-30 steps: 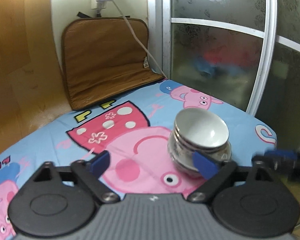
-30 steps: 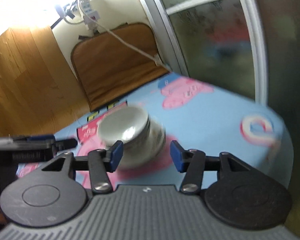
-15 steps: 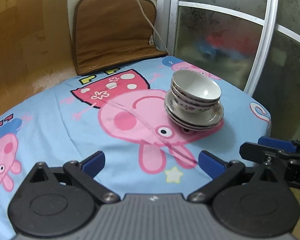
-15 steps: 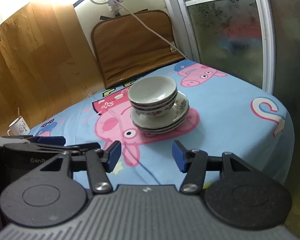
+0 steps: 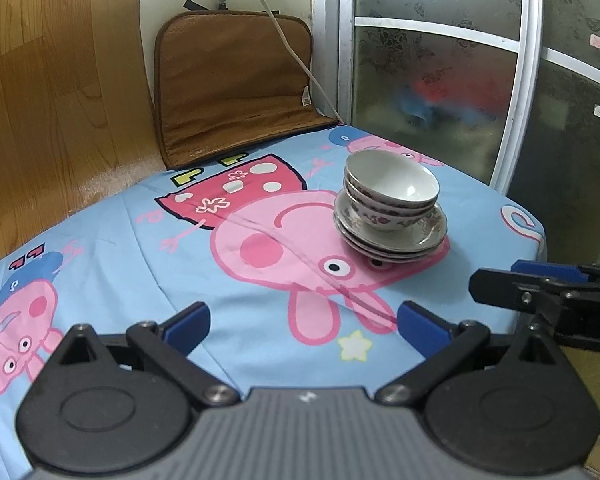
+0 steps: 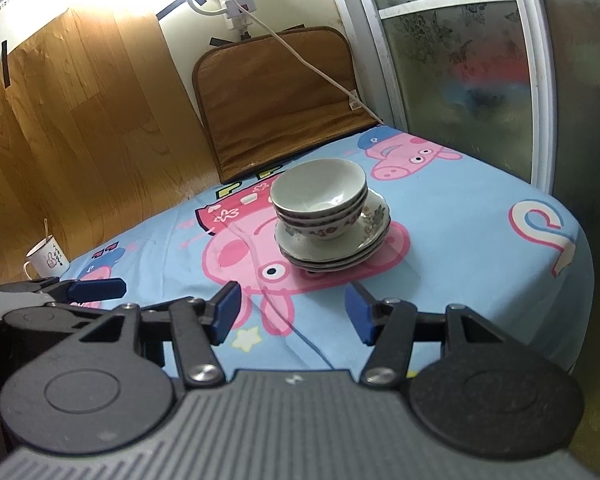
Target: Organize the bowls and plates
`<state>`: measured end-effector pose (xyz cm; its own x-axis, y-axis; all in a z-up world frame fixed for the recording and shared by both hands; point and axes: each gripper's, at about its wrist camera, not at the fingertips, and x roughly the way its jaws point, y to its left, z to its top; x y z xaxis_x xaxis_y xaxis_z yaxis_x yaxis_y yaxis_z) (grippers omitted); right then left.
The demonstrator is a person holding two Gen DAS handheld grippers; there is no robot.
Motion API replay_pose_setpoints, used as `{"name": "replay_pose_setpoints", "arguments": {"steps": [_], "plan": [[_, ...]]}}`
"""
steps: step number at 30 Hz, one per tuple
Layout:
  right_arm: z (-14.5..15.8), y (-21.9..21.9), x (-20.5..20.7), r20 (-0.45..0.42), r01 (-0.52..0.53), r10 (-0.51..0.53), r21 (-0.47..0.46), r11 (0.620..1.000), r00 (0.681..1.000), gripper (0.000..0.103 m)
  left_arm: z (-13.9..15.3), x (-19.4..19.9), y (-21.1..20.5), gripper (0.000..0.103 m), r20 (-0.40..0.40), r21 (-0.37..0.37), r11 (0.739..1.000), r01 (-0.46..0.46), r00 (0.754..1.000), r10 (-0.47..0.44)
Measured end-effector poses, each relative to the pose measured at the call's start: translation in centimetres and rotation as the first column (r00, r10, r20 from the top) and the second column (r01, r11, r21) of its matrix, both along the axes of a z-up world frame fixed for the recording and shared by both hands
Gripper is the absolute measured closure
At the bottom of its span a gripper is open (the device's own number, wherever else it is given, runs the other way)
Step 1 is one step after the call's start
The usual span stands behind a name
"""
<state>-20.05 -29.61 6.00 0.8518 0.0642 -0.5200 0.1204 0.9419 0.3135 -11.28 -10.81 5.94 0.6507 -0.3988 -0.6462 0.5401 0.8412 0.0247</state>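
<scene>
Left hand-held gripper (image 5: 302,322) jaws wide and empty, right hand-held gripper (image 6: 292,312) jaws partly apart and empty, both low at the near edge of the cartoon-print surface (image 5: 100,248), stack of bowls (image 5: 392,190) nested on stacked plates (image 5: 392,240) well beyond both, brown cushion (image 5: 236,80) behind the stack, white mug (image 6: 47,258) far left of it.

Counter (image 5: 480,216) w/ blue cartoon-pig cloth (image 5: 112,240), dishes stacked mid-right.
Plates (image 5: 396,236) sit on the pig's head, bowls (image 5: 392,188) nested on top; brown mat (image 5: 236,80) props at the back edge vs wall, white mug (image 6: 47,257) far left corner.
</scene>
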Motion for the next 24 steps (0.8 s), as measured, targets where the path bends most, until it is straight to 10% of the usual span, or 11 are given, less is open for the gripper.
{"name": "replay_pose_setpoints", "arguments": {"steps": [24], "plan": [[-1.1,-0.8,2.6,-0.034,-0.014,0.015,0.044,0.999,0.999,0.043,-1.5,2.3,-0.1,0.000,-0.037,0.035,0.998,-0.045,0.998,0.046]]}}
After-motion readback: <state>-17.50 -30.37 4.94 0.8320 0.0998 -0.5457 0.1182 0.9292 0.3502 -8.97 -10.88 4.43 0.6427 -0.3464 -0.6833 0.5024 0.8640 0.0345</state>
